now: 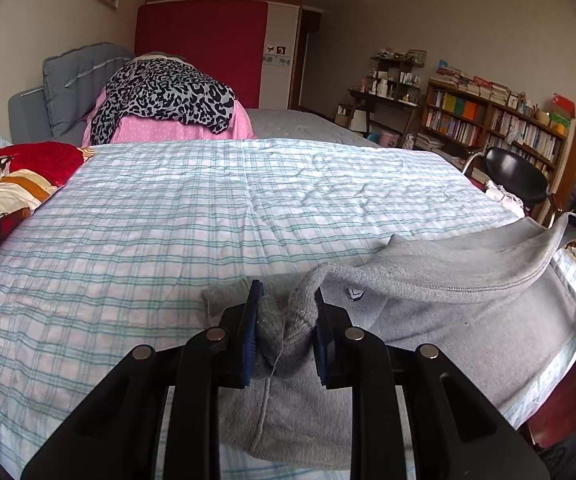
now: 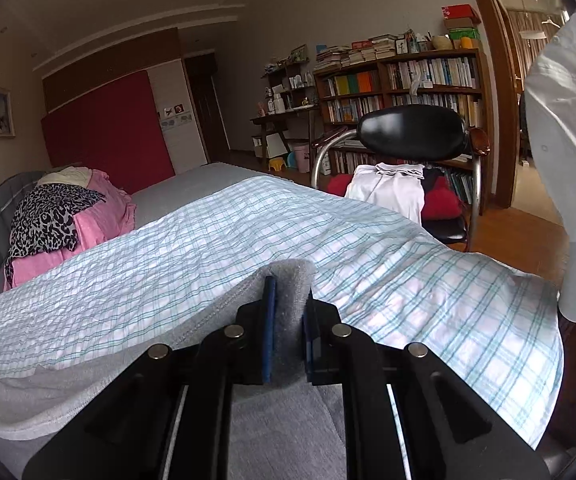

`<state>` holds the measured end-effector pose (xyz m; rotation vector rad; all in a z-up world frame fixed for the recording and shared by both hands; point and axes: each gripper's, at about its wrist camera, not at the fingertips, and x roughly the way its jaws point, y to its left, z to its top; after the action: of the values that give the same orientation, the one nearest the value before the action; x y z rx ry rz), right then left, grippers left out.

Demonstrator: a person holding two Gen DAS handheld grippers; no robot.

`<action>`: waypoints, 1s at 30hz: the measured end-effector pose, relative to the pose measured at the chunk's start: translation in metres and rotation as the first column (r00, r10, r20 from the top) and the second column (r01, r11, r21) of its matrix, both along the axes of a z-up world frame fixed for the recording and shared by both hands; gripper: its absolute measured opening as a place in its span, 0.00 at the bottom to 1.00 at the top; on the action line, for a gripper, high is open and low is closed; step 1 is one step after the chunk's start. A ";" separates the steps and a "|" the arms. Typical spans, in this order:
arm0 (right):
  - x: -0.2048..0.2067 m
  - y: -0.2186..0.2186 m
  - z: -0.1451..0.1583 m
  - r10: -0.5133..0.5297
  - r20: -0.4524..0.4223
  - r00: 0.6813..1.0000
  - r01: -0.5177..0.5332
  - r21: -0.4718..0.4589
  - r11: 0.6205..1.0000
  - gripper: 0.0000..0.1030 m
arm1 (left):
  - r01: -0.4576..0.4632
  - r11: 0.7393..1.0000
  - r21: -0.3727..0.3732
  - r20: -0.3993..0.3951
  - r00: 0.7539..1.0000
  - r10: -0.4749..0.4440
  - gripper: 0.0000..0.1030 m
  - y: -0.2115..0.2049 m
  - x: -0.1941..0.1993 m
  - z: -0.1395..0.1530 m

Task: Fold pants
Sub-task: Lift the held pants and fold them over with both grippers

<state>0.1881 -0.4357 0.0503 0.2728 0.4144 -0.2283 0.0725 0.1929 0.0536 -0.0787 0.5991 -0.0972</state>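
Grey sweatpants [image 1: 428, 280] lie along the near edge of a bed with a checked sheet [image 1: 207, 208]. In the left wrist view my left gripper [image 1: 285, 300] is shut on a bunched ribbed cuff of the pants, with a band of grey cloth stretching up to the right toward the other hand. In the right wrist view my right gripper [image 2: 290, 300] is shut on a raised fold of the grey pants [image 2: 292, 280]; the cloth trails off to the lower left and hangs under the fingers.
A pink pile with a leopard-print cloth [image 1: 167, 96] sits at the bed's far end, red patterned bedding [image 1: 11, 180] at its left. A black chair [image 2: 412, 132] with white clothing, a bookshelf [image 2: 400, 80] and a doorway stand right of the bed. White fabric [image 2: 560, 120] hangs at right.
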 end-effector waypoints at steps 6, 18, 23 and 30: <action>-0.055 -0.006 -0.018 -0.051 0.030 0.998 0.050 0.039 0.998 0.11 | 0.017 1.000 -0.011 -0.014 1.000 -0.017 0.22 0.000 -0.023 -0.013; -0.125 -0.020 -0.071 -0.088 0.017 0.996 0.084 0.148 0.985 0.11 | 0.073 0.995 0.061 -0.039 0.997 -0.070 0.22 -0.009 -0.049 -0.047; -0.138 -0.020 -0.085 -0.088 0.015 0.996 0.084 0.168 0.982 0.11 | 0.079 0.992 0.103 -0.033 0.997 -0.076 0.23 -0.014 -0.051 -0.055; -0.149 -0.025 -0.088 -0.127 -0.010 0.992 0.127 0.140 0.982 0.30 | 0.061 0.993 0.101 -0.072 0.996 -0.054 0.38 -0.011 -0.044 -0.065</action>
<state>0.0388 -0.4608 -0.0381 0.4383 0.4155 -0.3254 0.0285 0.1817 -0.0116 0.0352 0.6743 -0.1201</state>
